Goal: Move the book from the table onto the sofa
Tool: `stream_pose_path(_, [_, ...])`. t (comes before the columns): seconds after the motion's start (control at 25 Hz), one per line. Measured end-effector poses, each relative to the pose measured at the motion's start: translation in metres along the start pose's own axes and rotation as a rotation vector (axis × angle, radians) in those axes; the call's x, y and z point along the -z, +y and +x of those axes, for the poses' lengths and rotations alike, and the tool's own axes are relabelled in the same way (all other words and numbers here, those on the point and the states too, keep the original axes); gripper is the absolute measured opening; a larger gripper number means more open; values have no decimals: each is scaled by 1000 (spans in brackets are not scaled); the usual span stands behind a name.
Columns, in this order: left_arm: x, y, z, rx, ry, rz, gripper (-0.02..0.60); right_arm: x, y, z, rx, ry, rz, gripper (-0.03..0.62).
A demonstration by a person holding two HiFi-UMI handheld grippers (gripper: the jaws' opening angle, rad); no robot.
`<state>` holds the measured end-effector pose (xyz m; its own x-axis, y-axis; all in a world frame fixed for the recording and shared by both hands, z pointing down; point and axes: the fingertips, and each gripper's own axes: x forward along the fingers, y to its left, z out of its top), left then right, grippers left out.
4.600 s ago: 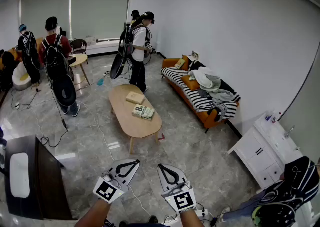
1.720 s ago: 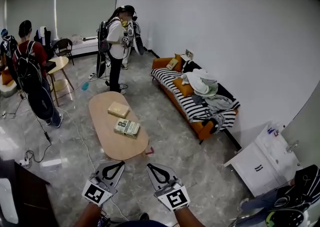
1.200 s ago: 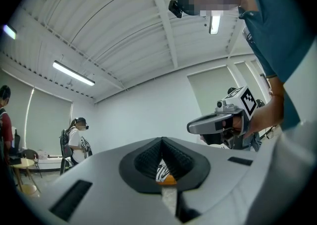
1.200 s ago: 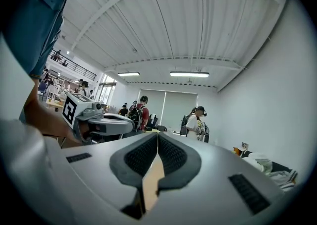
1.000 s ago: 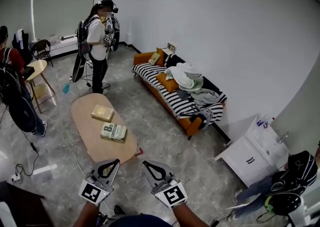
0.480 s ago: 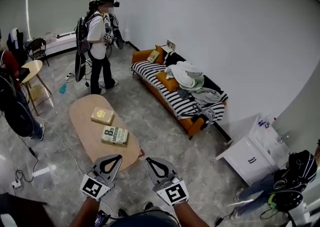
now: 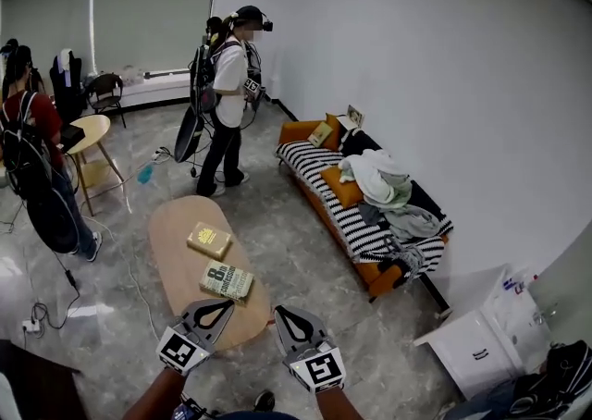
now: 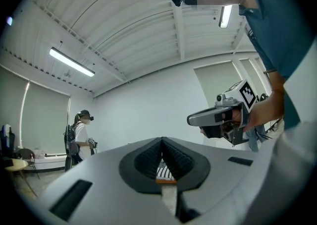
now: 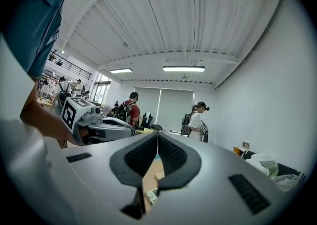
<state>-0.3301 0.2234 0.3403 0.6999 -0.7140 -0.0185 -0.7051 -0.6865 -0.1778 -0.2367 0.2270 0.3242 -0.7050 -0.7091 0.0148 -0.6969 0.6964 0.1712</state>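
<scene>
Two books lie on the oval wooden table (image 7: 176, 242): a tan one (image 7: 209, 240) farther off and one with a large "8" on its cover (image 7: 226, 281) near the table's close end. My left gripper (image 7: 227, 304) is shut and empty, just short of the "8" book. My right gripper (image 7: 278, 312) is also shut and empty, beside the table's near right edge. The orange sofa (image 7: 324, 196) with a striped blanket stands along the right wall. In the left gripper view the shut left gripper (image 8: 162, 140) points level. The right gripper (image 9: 157, 134) likewise points level in its own view.
A person with a backpack (image 7: 227, 94) stands beyond the table, and another person (image 7: 37, 178) stands at the left. A pile of clothes (image 7: 379, 178) and cushions cover part of the sofa. A small round table (image 7: 83, 134) is far left, a white cabinet (image 7: 472, 349) lower right.
The view and both grippers have come closer to the table; the grippers now sit at its near end. Both stay shut. The standing person has shifted slightly.
</scene>
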Motion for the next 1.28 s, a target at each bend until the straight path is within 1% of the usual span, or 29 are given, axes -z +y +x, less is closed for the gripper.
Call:
stream_pose_path(0.12, [13, 8, 16, -46, 20, -12, 5, 11, -17, 11, -34, 1, 14, 14])
stream_pose_path(0.24, [17, 19, 33, -72, 28, 25, 5, 19, -34, 29, -72, -40, 14, 14])
stream_pose_path(0.32, [21, 24, 42, -76, 50, 48, 5, 25, -42, 37, -89, -38, 20, 14])
stream_pose_path(0.44, [28, 32, 50, -76, 64, 44, 5, 35, -48, 51, -100, -30, 39, 14])
stream_pose_path(0.6, [37, 53, 56, -87, 77, 35, 5, 45, -51, 73, -106, -13, 55, 14])
stream_pose_path(0.8, [55, 89, 67, -64, 82, 13, 5, 55, -59, 110, -83, 22, 61, 14])
stream_pose_path(0.96, [67, 129, 71, -44, 59, -11, 5, 59, -59, 145, -49, 50, 57, 14])
stream_pose_path(1.12, [80, 160, 75, -10, 46, -23, 5, 65, -60, 177, -14, 62, 40, 14])
stream_pose_path(1.28, [96, 185, 79, 15, 59, -39, 5, 73, -62, 206, 19, 82, 48, 14])
